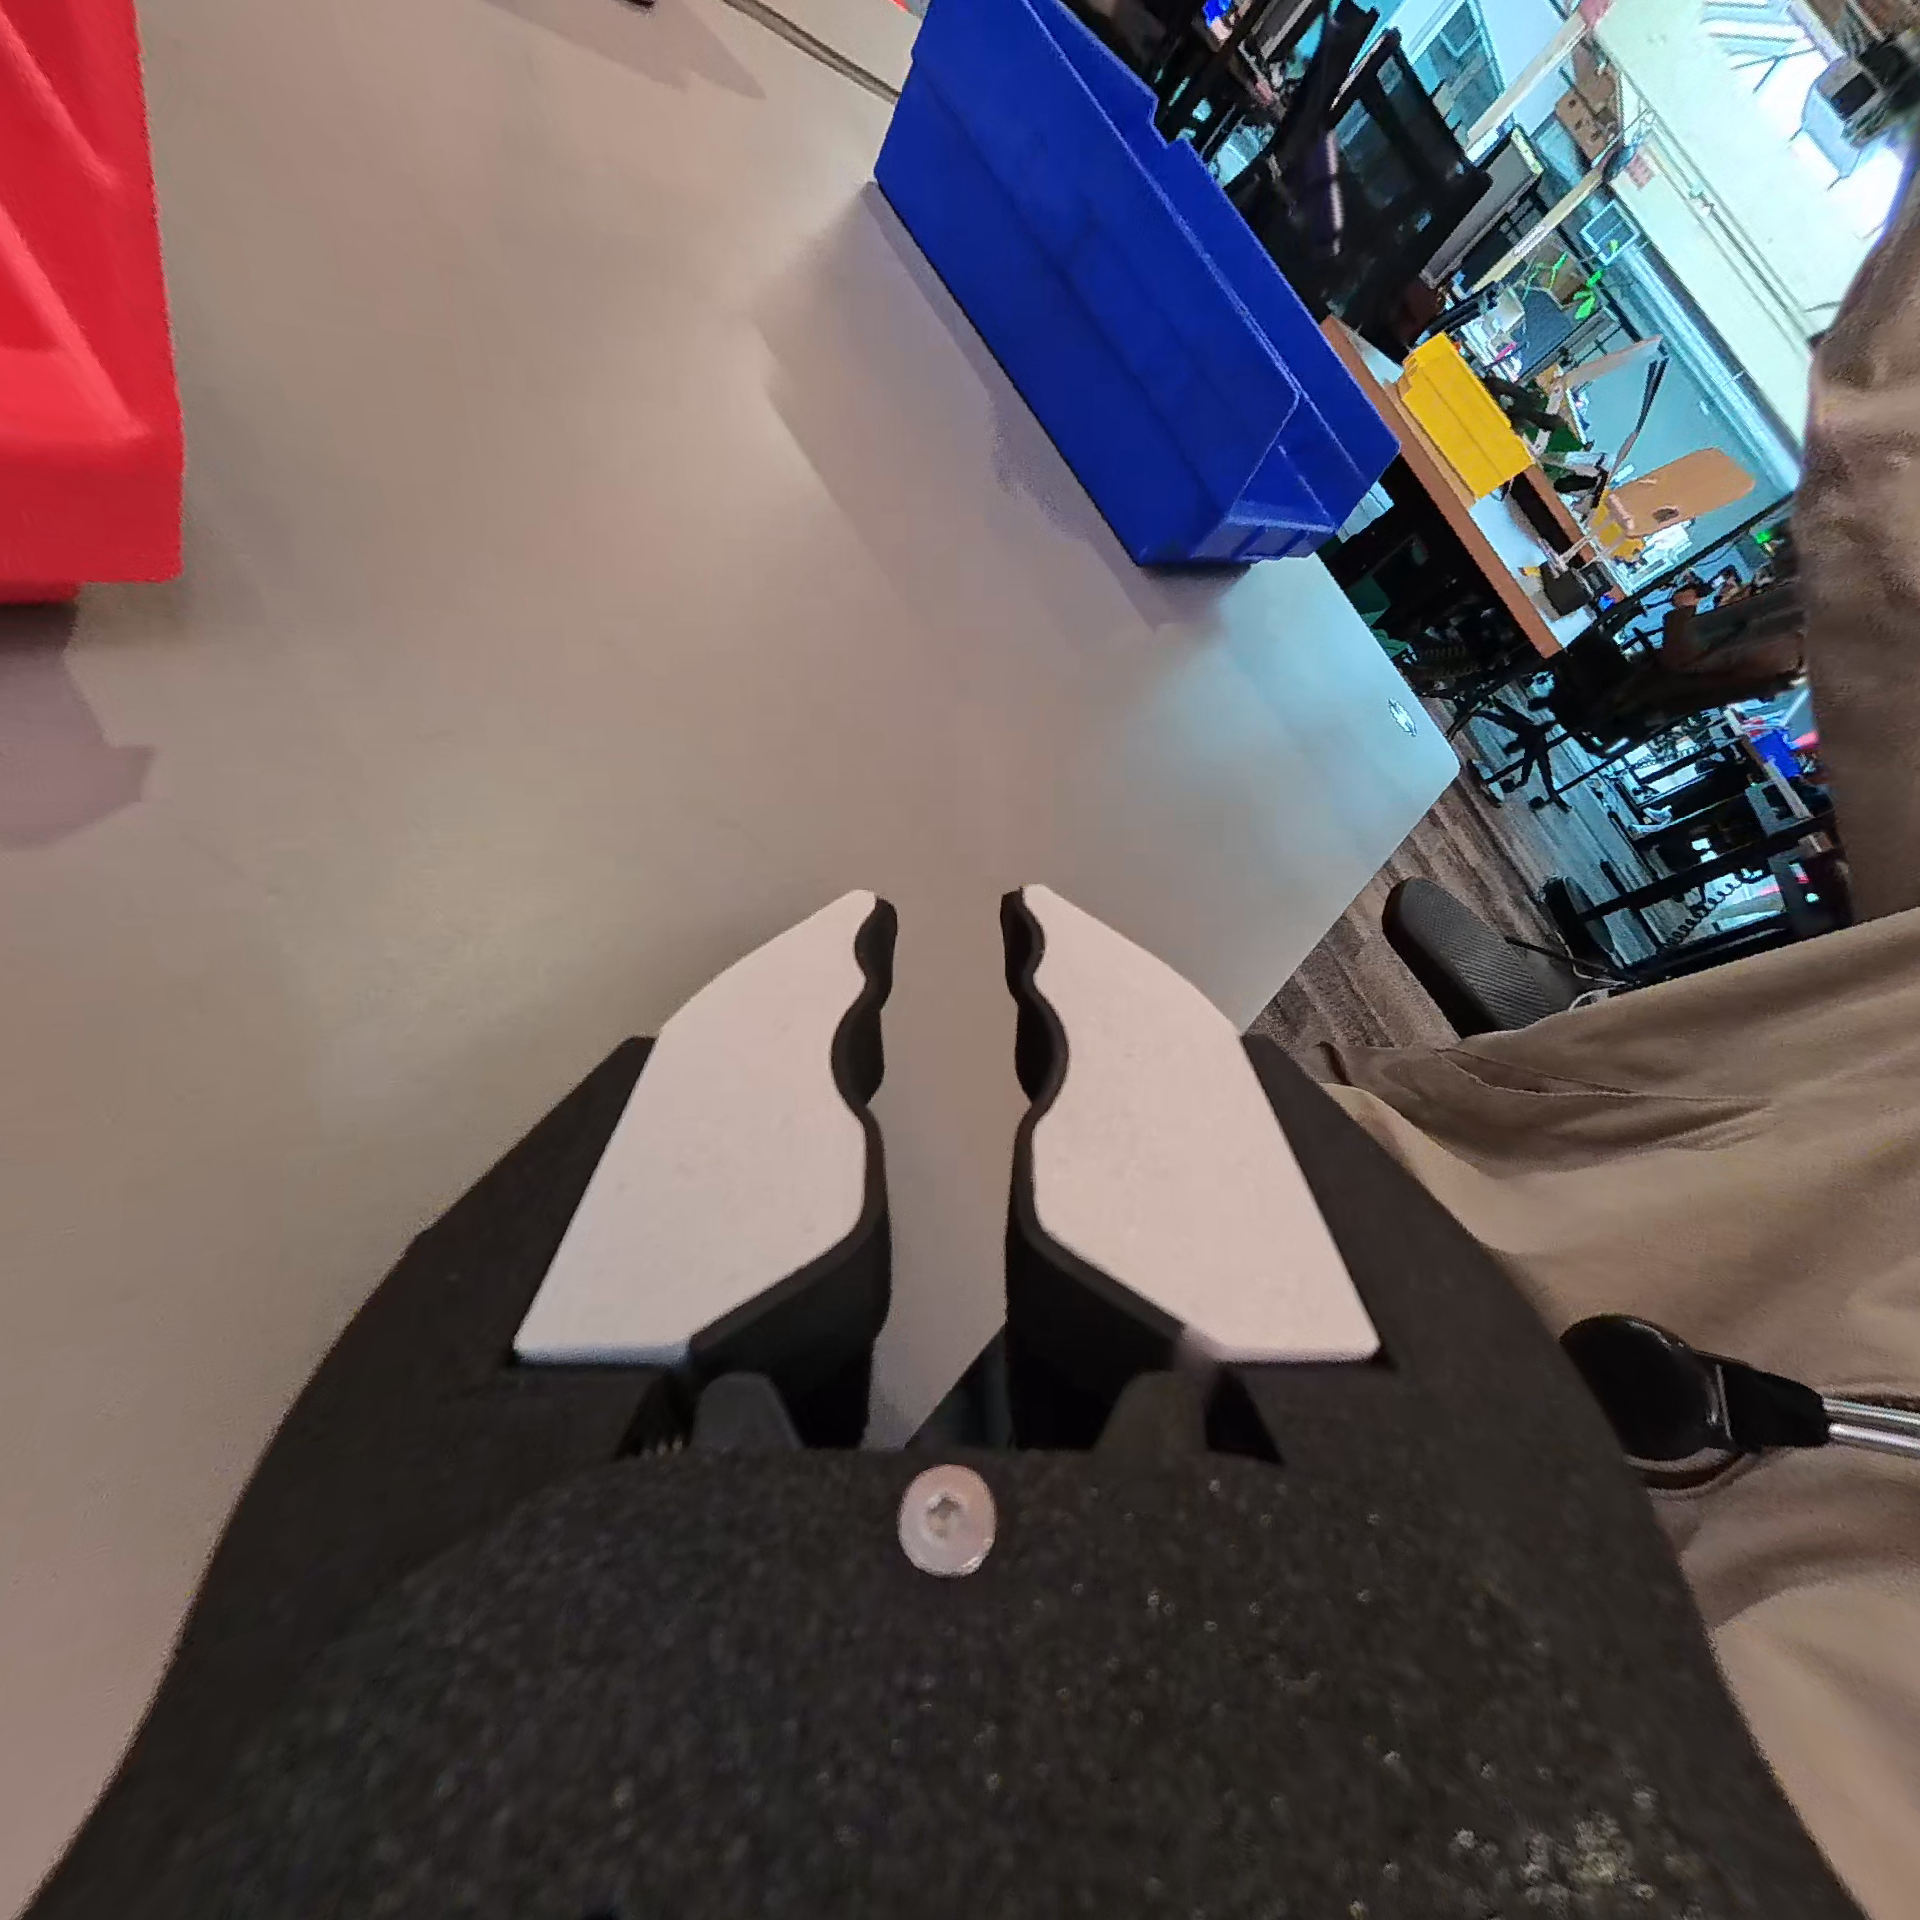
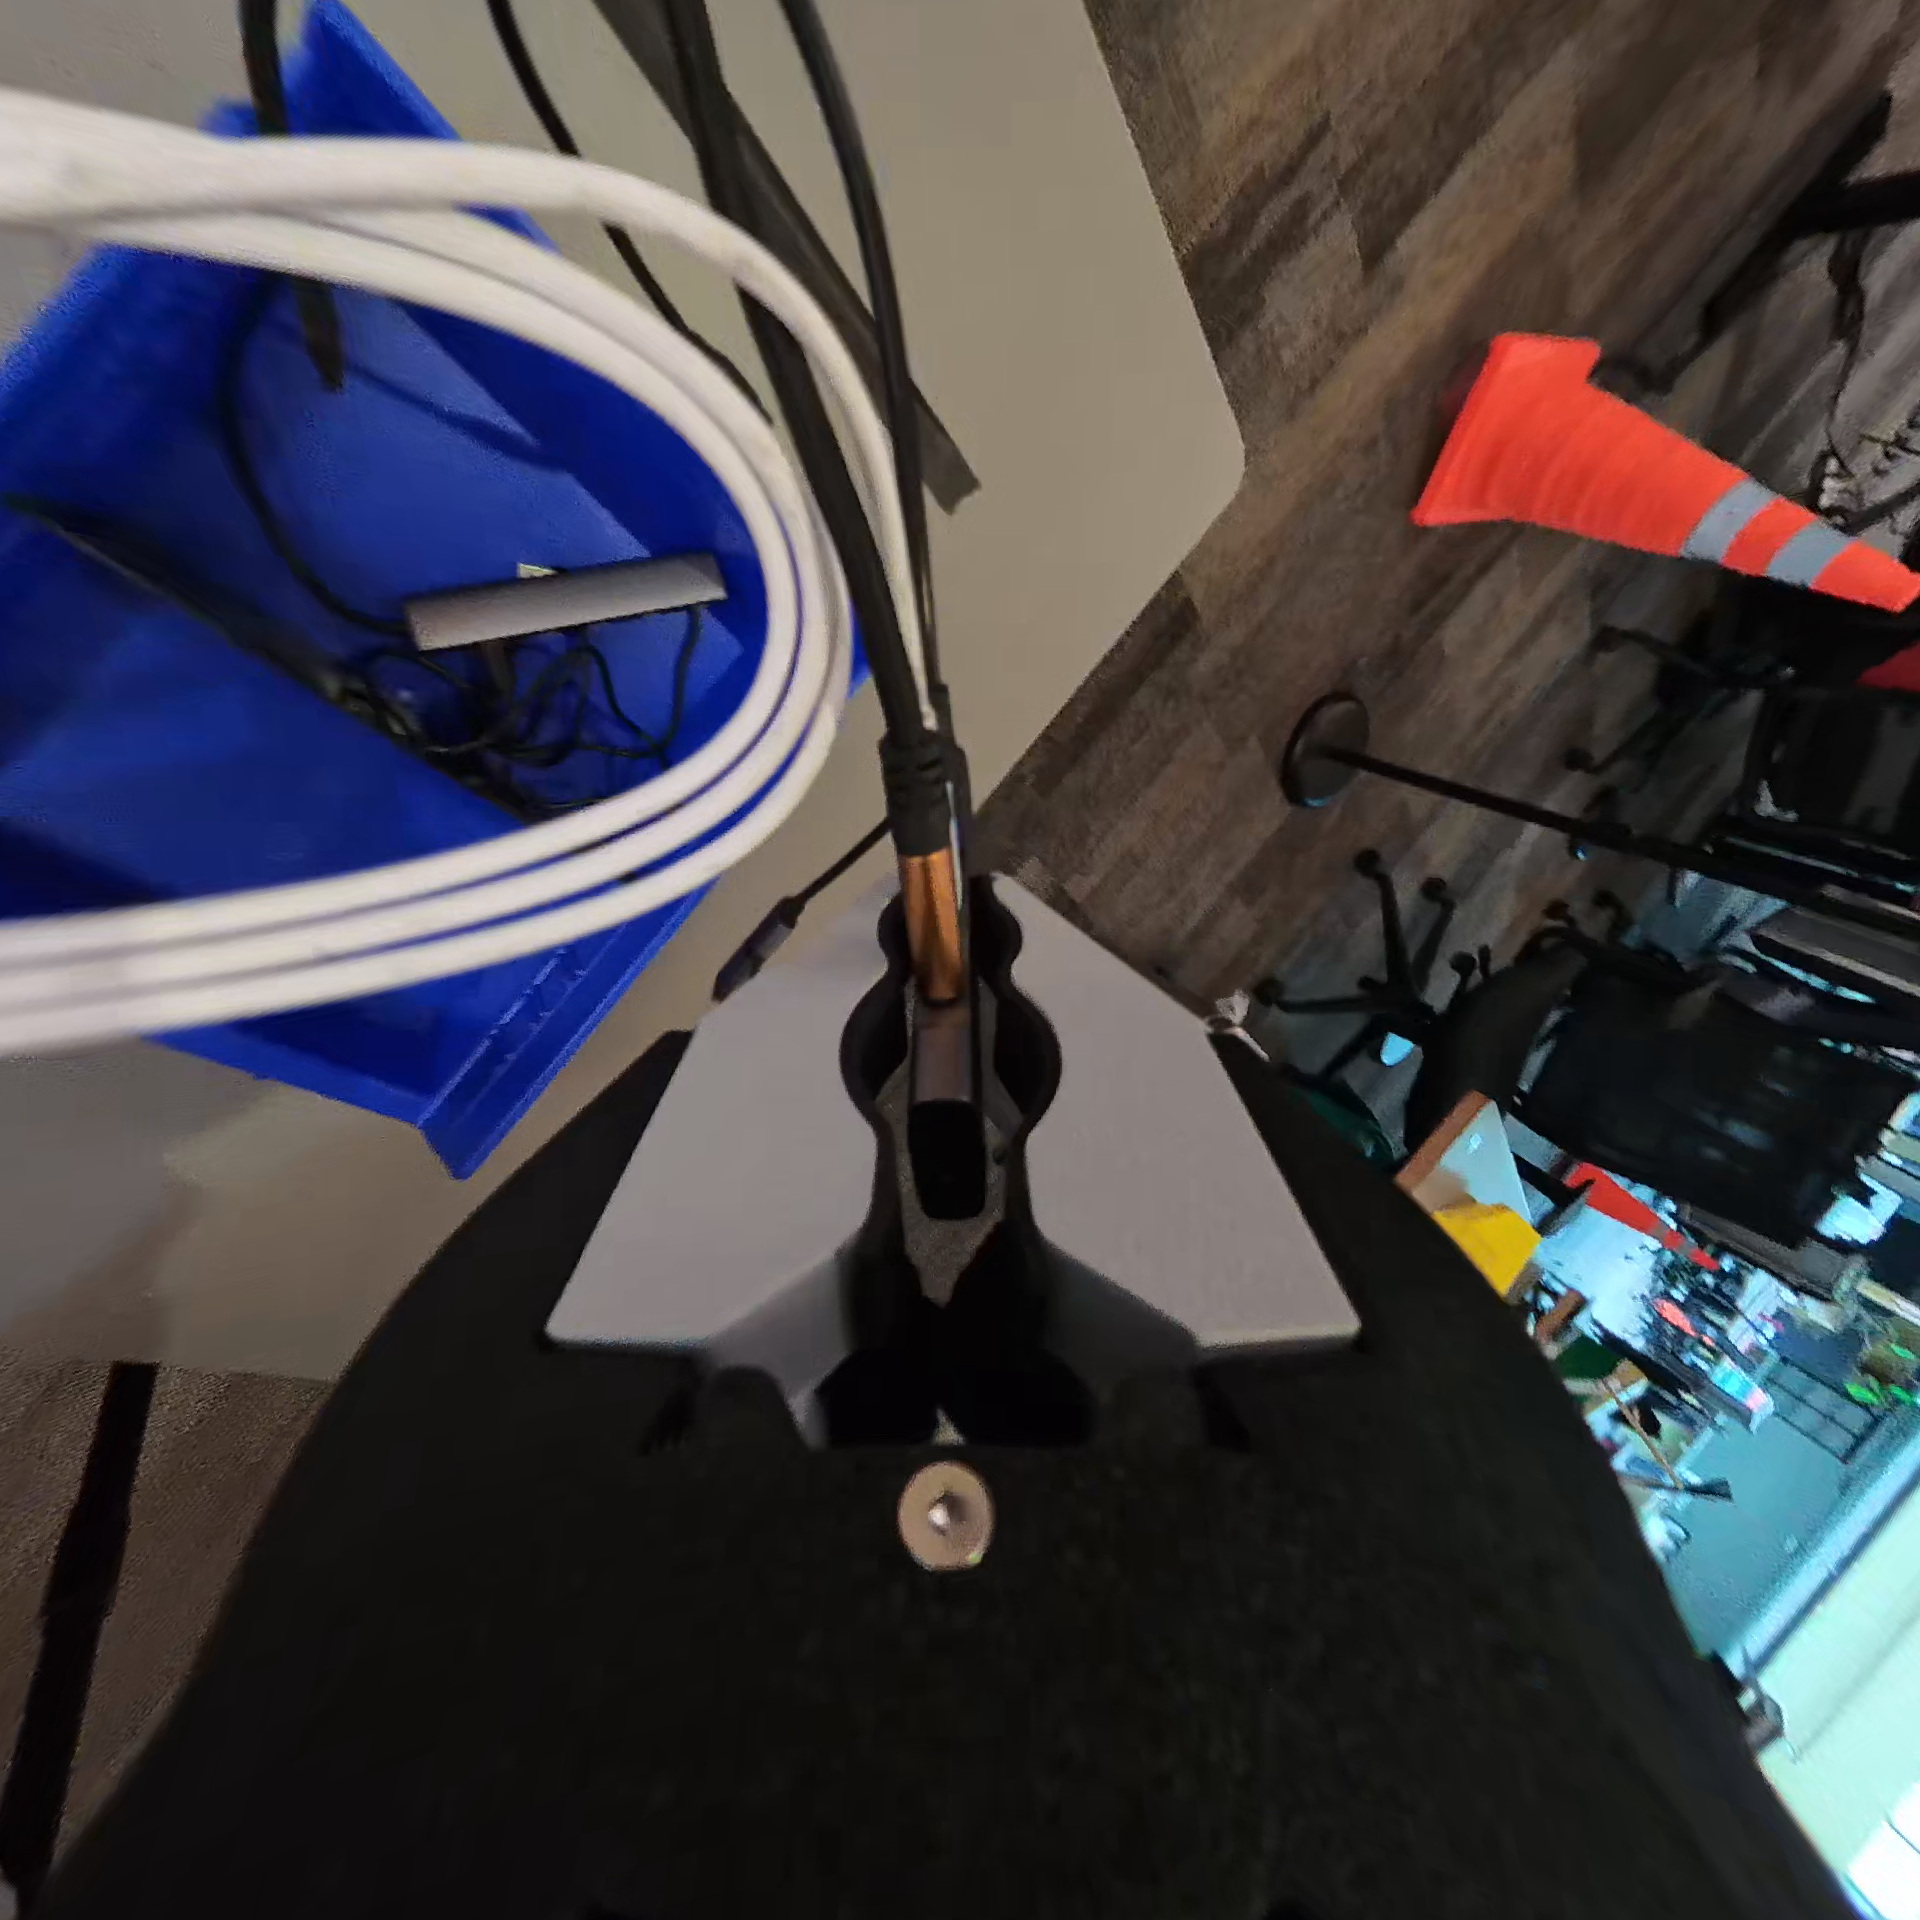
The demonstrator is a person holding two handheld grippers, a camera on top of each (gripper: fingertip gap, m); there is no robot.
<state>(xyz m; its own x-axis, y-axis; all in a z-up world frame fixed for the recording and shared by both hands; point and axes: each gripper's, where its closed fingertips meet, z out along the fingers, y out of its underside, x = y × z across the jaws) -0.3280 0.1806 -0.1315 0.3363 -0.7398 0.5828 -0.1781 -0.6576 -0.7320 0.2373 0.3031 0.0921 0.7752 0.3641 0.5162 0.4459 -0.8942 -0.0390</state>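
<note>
Grey tabletop (image 1: 540,665) bears blue bin (image 2: 343,665). Right gripper (image 2: 948,914), just beside bin, pinches black cable plug (image 2: 932,914); white cables (image 2: 520,260) loop above bin. Left gripper (image 1: 948,914) near bin, slightly parted, empty.

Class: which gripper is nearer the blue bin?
Right. The right gripper, shut on a black cable plug, hangs just above the blue bin; the left gripper, open, sits farther back over the table.
</note>
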